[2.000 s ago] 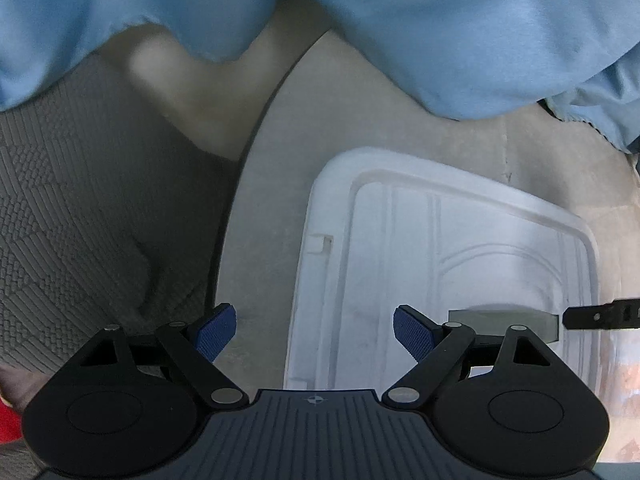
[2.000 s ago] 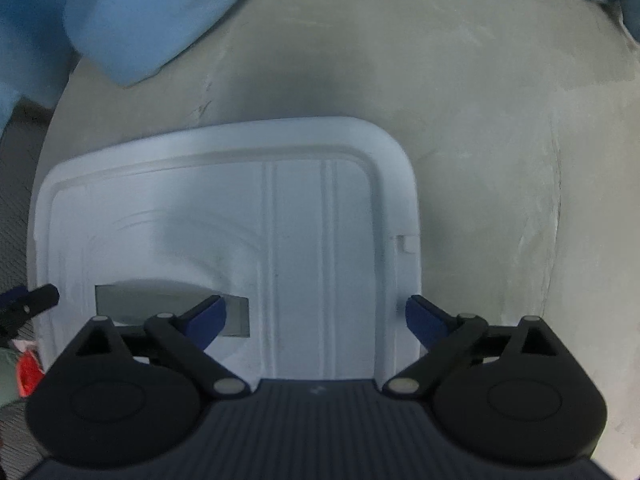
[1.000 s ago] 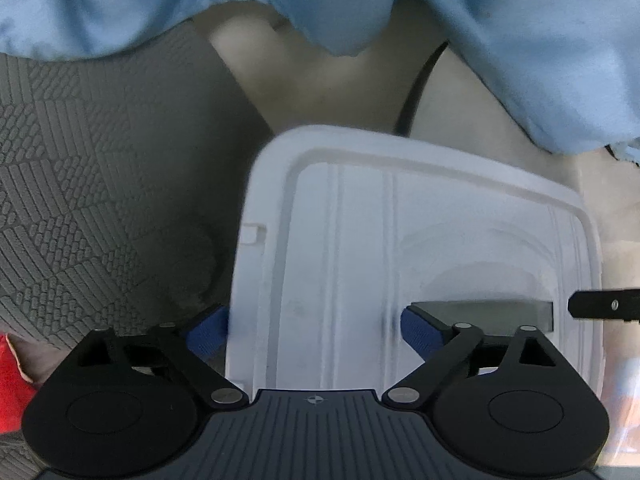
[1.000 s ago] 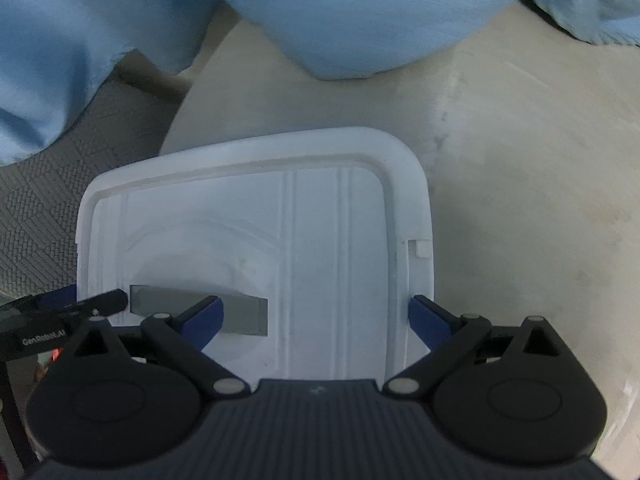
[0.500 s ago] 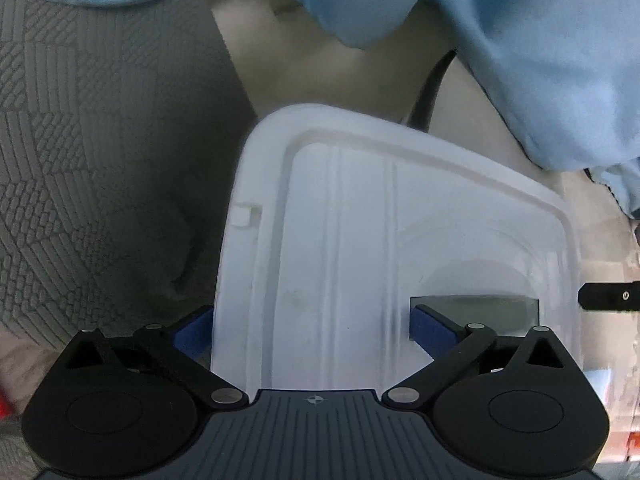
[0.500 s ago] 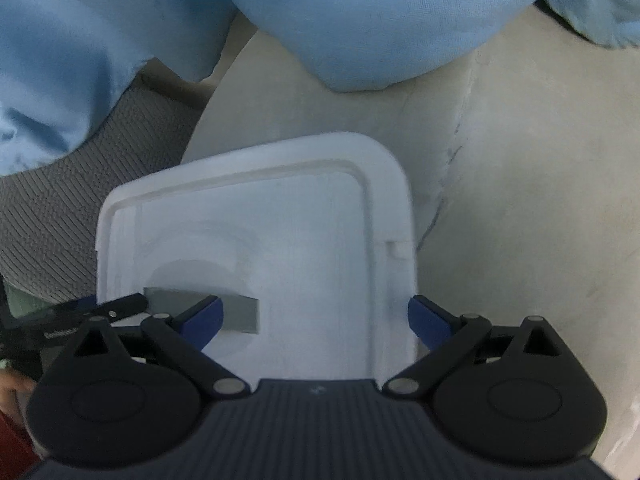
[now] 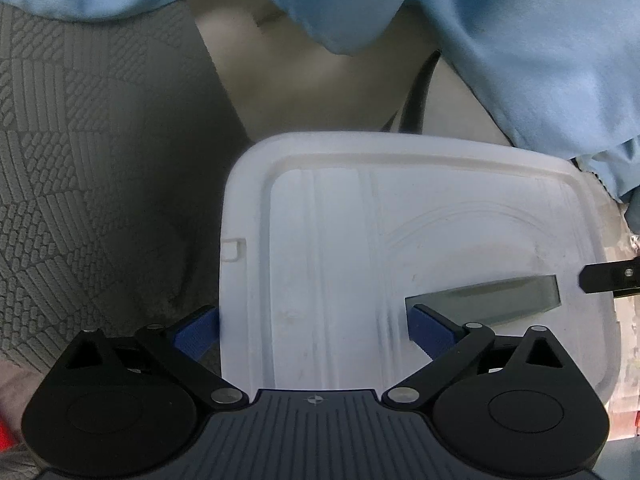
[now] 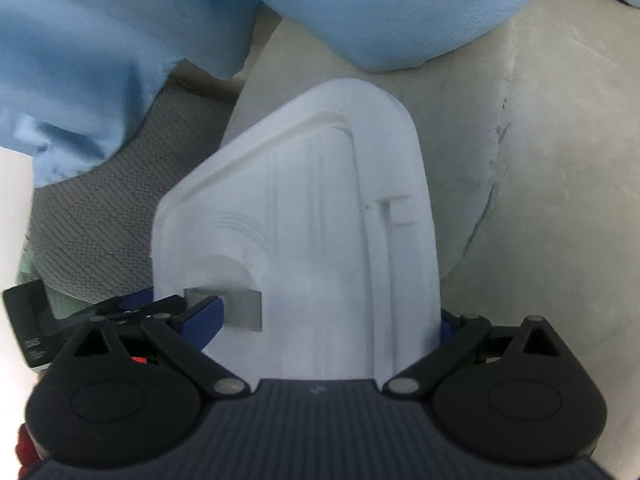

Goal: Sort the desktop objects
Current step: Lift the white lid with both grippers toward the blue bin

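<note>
Grey textured carpet (image 7: pixel 88 184) fills the left of the left wrist view, and a pale round stone-look counter (image 8: pixel 540 168) shows on the right of the right wrist view. Light blue fabric of a person's sleeve (image 7: pixel 500 40) hangs across the top of both views.

Between the two sets of tongs sits a white moulded plastic lid (image 7: pixel 400 248) with a raised rim, parallel ribs and a rectangular grey slot (image 7: pixel 484 300) through its face. In the left wrist view the lid lies mostly over the carpet, beyond the counter's dark edge. In the right wrist view it appears tilted and a little blurred, with its right side over the counter.

The left tongs (image 7: pixel 316 328) have their blue pads set wide, one pad against the lid's outer left edge and the other at the slot. The right tongs (image 8: pixel 328 320) stand likewise, one blue pad at the slot and the other touching the lid's outer right edge. Each pair straddles its half of the lid; whether the pads actually press on it cannot be told.
</note>
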Tool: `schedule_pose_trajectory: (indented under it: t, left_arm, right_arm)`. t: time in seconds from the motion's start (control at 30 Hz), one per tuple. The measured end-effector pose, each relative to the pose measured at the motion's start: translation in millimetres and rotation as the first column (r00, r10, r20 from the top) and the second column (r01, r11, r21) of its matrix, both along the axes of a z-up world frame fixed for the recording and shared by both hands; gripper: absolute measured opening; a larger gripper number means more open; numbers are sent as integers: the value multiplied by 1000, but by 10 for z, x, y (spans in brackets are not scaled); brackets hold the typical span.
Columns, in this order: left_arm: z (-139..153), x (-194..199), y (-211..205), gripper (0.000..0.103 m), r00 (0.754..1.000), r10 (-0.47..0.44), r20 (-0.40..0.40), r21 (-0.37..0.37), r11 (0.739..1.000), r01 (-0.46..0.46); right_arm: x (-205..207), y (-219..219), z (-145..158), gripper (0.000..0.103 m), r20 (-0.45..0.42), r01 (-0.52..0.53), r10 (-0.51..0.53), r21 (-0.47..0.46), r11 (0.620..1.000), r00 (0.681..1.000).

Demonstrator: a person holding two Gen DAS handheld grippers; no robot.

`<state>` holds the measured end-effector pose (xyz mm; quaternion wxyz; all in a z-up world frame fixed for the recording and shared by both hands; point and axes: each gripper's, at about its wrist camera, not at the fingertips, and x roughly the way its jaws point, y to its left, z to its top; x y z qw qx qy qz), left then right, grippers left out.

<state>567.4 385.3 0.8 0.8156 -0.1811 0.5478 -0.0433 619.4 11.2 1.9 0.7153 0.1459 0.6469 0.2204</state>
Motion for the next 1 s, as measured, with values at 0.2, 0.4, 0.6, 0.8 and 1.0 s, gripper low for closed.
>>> schedule_pose_trajectory:
  t: [0.2,0.4,0.6,0.8,1.0]
  left_arm:
    - [-102,17,-68,101,997,81,2,-26,996,-81]
    - [5,-80,-189,100,992,130,0,-38,991,-130]
    - [427,-82,-357,100,991,108,74,-4,994,-108]
    - [901,-111,-512,96,985,94,147,42,994,-101]
    - [1380,-213,-642,97,974,72,214,82,992,-92]
  right_arm:
    - [0,82,1,81,70,-39,44,-74,996,997]
    - [-16,31,75,81,113,-38,48,-85,996,992]
    - [-10,-122,415,80,179,-7,14,-43,999,984]
    - [-98,-194,795,80,259,14,-8,-21,1000,966]
    - [-329,-319,1238,80,331,28,-30,11,1000,943]
